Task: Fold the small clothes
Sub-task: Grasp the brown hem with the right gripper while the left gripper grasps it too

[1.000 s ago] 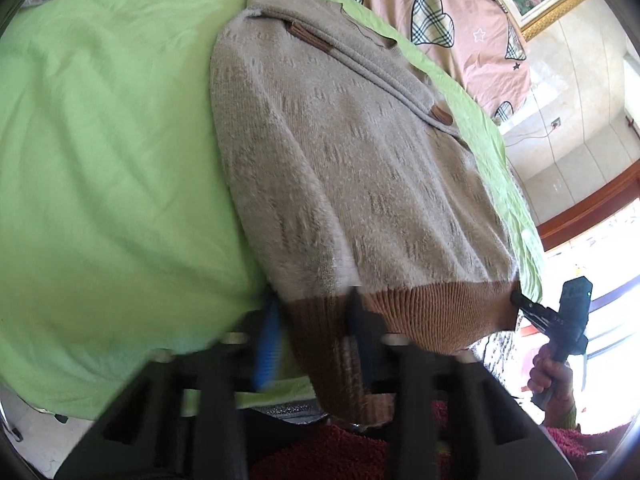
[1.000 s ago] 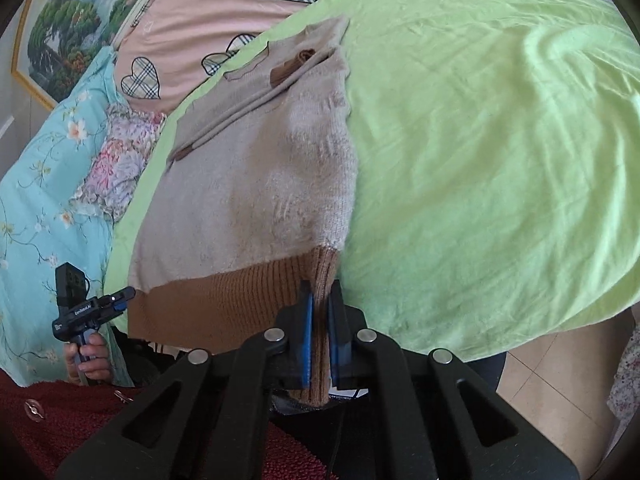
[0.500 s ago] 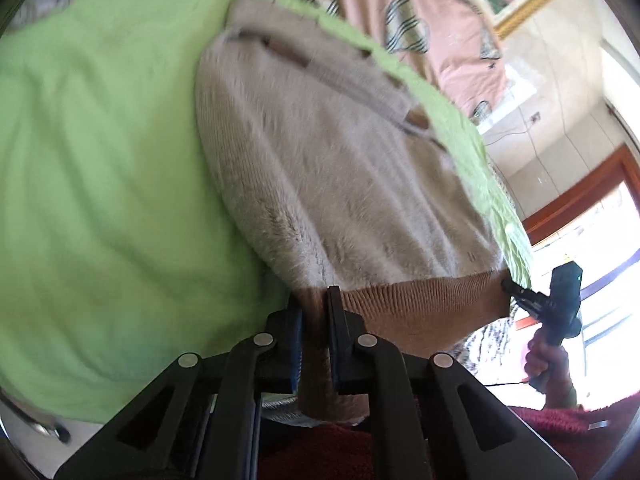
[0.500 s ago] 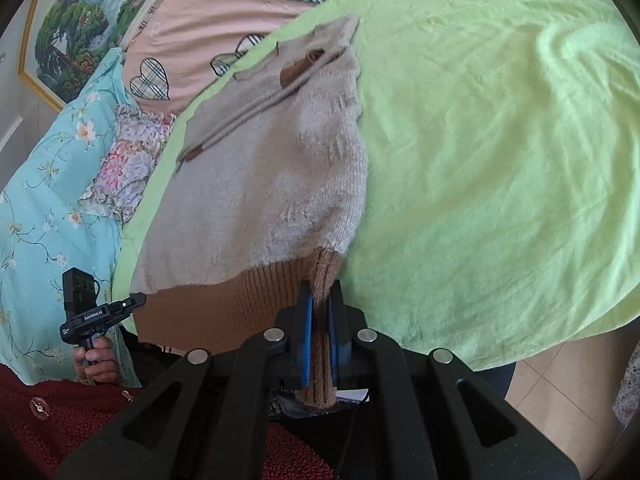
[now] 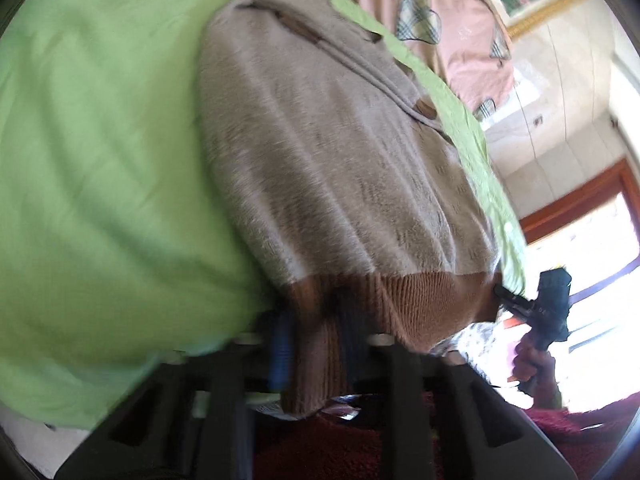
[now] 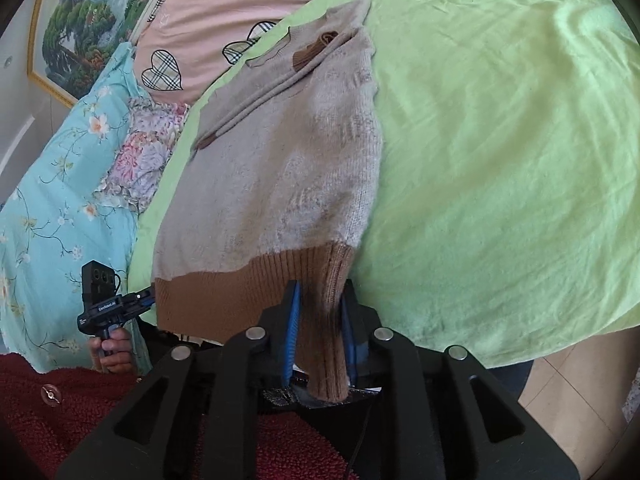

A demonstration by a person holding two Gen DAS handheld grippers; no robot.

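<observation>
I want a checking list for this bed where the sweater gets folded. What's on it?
Surface: green sheet, wrinkled.
Job's things: beige sweater lying flat, brown hem hanging off the near edge.
Clutter: nothing seen.
Grippers: left gripper shut on the hem; right gripper jaws have just been opening, hem corner between them.
Cables: thin black cable under the right gripper.
Surroundings: pink heart quilt, blue floral bedding, framed picture, tiled floor.
</observation>
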